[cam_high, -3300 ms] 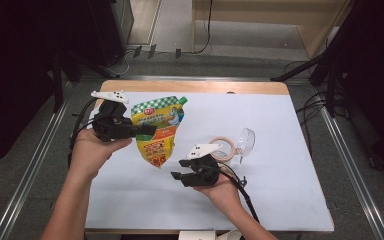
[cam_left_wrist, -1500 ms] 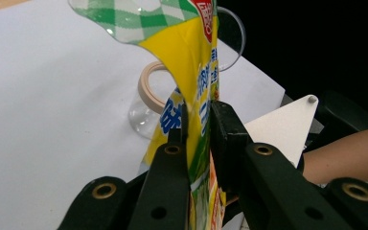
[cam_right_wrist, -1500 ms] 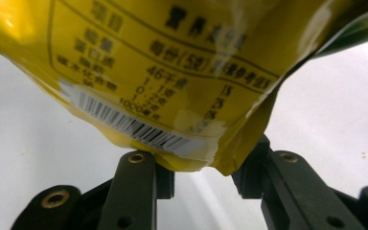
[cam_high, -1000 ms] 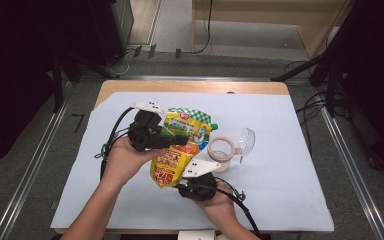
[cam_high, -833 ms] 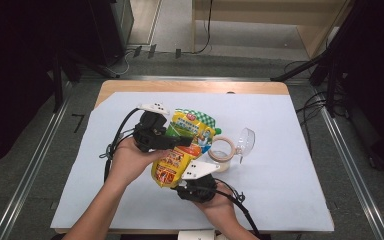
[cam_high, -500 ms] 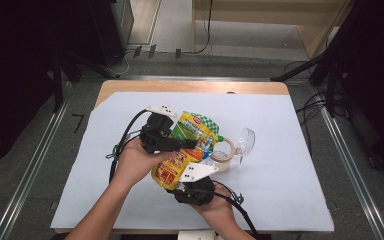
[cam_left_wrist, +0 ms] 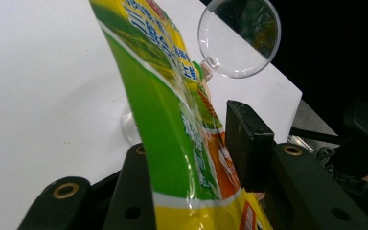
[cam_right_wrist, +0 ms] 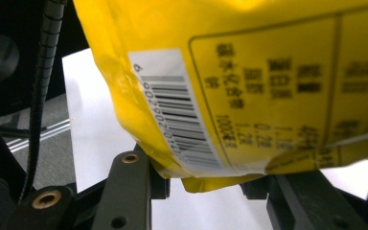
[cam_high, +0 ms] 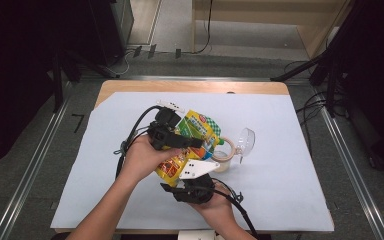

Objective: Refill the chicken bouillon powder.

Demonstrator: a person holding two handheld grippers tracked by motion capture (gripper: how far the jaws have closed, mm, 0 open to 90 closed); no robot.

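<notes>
The pouch (cam_high: 192, 145) is held up above the white sheet (cam_high: 290, 165) near the middle of the table (cam_high: 130, 86); its long axis runs on a slant in the high view, the green end pointing up and away to the right, the yellow-orange end down toward the person; it is tilted rather than lying flat. The left gripper (cam_high: 187, 142) reaches across its upper half; in the left gripper view the pouch (cam_left_wrist: 172, 124) stands edge-on between the jaws, which have just been opening, with a gap on the right side, so the pads are not pressing it. The right gripper (cam_high: 180, 186) takes the lower end; in the right gripper view the bottom corner of the pouch (cam_right_wrist: 249, 91) sits between its jaws, pinched there. Writing: white Chinese characters on the green face, too slanted to read; on the yellow back a barcode (cam_right_wrist: 179, 117) beginning 6 902902, beside a boxed panel of blurred characters. A clear plastic goblet (cam_high: 245, 144) and a tape roll (cam_high: 225, 156) lie just beyond.
</notes>
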